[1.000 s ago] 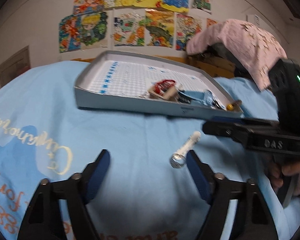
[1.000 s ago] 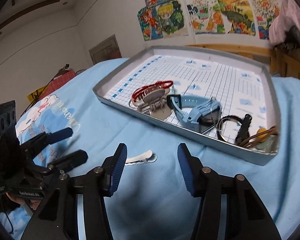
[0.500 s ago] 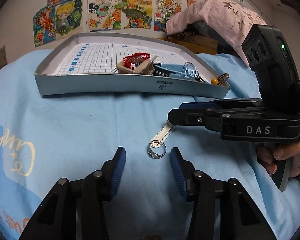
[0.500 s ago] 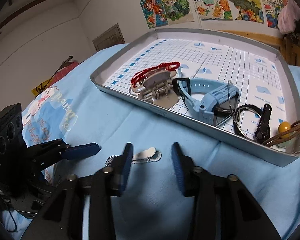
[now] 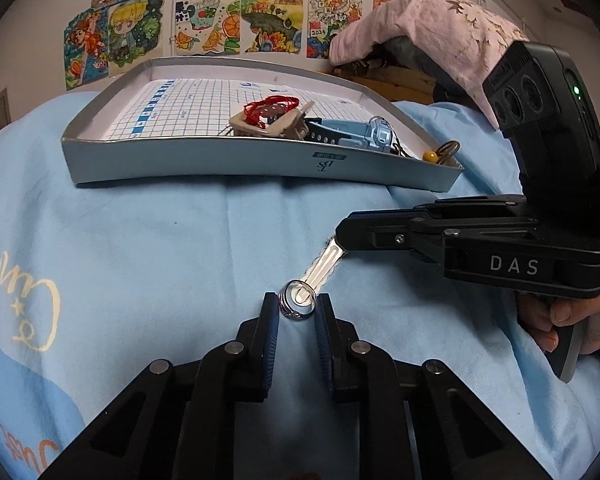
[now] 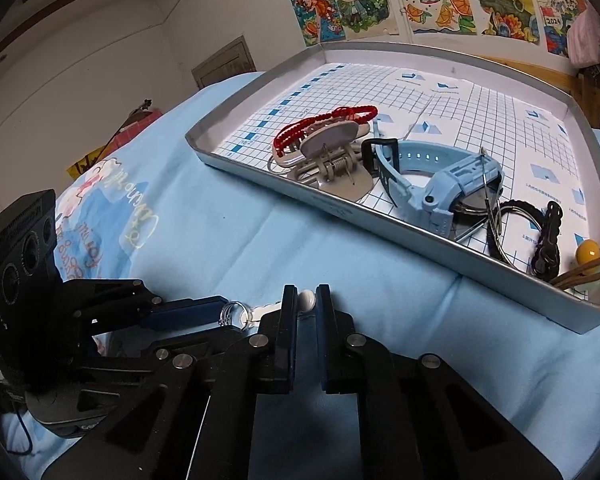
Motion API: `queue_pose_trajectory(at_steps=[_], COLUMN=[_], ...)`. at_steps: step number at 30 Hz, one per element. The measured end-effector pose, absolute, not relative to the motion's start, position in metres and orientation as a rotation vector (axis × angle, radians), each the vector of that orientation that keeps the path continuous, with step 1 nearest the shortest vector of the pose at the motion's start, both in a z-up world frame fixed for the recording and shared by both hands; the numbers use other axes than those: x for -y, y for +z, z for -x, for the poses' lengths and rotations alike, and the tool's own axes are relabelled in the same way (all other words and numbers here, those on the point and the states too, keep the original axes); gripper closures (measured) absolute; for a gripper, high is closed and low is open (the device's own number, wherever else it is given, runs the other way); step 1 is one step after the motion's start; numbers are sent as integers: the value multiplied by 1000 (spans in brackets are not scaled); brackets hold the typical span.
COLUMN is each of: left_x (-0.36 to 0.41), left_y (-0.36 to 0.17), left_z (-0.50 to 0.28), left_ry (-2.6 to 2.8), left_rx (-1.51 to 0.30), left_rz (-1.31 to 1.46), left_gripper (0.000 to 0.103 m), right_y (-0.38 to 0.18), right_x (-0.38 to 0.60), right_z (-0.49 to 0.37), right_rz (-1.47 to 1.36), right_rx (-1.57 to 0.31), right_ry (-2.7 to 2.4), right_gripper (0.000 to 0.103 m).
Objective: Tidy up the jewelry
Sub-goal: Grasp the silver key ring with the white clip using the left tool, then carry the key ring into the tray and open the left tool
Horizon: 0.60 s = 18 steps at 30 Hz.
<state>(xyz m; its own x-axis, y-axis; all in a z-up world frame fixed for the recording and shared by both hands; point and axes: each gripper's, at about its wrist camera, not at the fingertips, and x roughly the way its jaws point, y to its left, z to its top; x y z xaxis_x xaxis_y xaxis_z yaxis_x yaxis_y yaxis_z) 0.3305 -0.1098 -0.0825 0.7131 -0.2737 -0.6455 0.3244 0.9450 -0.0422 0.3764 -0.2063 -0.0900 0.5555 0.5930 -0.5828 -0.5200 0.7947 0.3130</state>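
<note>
A silver ring (image 5: 297, 305) sits threaded on a white hair clip (image 5: 323, 267) lying on the light blue cloth. My left gripper (image 5: 297, 309) has closed its blue pads on either side of the ring. My right gripper (image 6: 306, 300) is shut on the far end of the hair clip (image 6: 306, 299); in the left wrist view its fingers (image 5: 376, 234) come in from the right. The ring also shows in the right wrist view (image 6: 232, 312), between the left gripper's fingers (image 6: 188, 312). The grey tray (image 5: 260, 158) stands behind.
The tray (image 6: 420, 236) holds a red cord bracelet (image 6: 328, 122), a beige claw clip (image 6: 328, 152), a light blue watch (image 6: 440, 184), black bands and a yellow bead (image 6: 587, 251). A pink cloth (image 5: 428, 32) covers something at the back right. Drawings hang on the wall.
Both grippers have moved in and closed: the left onto the ring, the right onto the hair clip's far end. Both were open a second ago.
</note>
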Motion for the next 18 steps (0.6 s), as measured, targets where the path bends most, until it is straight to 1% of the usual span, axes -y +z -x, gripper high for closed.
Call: queue_pose_trajectory(at_steps=[1, 7, 15, 18], left_x=[108, 89, 85, 79], left_y=[-82, -81, -78, -71], left_z=[-329, -330, -333, -336], left_ry=[-325, -290, -253, -229], left_rx=[-694, -680, -671, -671], left_rz=[-66, 29, 56, 94], left_gripper=[95, 95, 95, 97], right_y=[-90, -86, -80, -73], right_x=[207, 214, 215, 214], right_z=[-377, -374, -372, -368], right_rz=[-110, -116, -104, -95], right_rx=[-727, -701, -672, -640], right_ry=[660, 665, 646, 623], right_gripper=[96, 97, 98, 98])
